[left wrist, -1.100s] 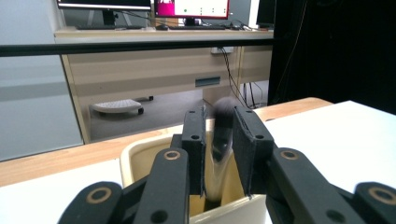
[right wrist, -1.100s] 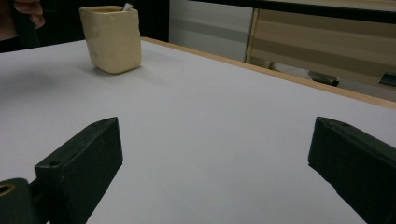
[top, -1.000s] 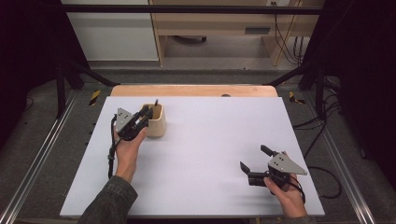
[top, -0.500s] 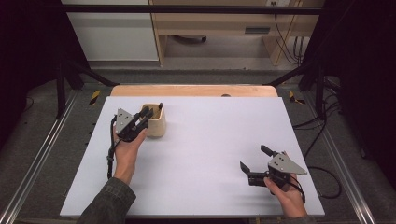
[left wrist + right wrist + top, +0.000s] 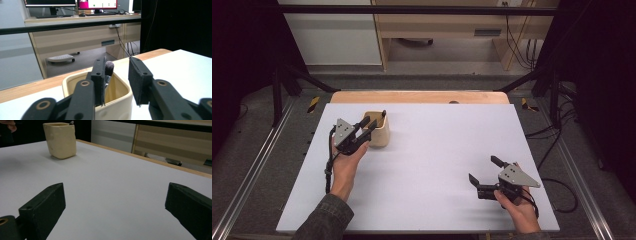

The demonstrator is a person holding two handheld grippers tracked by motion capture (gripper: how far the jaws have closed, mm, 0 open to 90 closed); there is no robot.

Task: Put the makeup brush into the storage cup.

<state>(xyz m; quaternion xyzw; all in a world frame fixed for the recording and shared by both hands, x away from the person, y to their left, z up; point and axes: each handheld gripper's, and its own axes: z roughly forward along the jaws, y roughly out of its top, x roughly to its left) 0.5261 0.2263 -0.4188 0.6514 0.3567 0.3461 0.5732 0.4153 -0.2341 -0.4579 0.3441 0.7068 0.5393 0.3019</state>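
Cream-coloured and square-sided, the cup (image 5: 378, 129) was seen standing upright on the white bench (image 5: 432, 165), towards its far left part, near the wooden strip (image 5: 419, 97) along the far edge. A brush (image 5: 109, 68) with a dark, soft head was seen standing inside the cup, its head rising just above the rim and its handle leaning against the inner wall. The left gripper (image 5: 373, 123) was held at the cup by the person's left hand (image 5: 344, 162), reaching in from the near left side. In the left gripper view, one jaw was seen over the cup's opening, just beside the brush head, while the other jaw was seen beyond the rim, over the bench. The jaws had just been opening; a clear gap was visible between the pads, and the brush was not pressed by them, so the grip was judged released. Whether the near jaw still touched the brush could not be told. The right gripper (image 5: 484, 170) was held low over the near right part of the bench by the right hand (image 5: 517, 210), well apart from the cup. Its jaws were spread wide with nothing but bare bench between them, and the cup was seen far off in the right gripper view.
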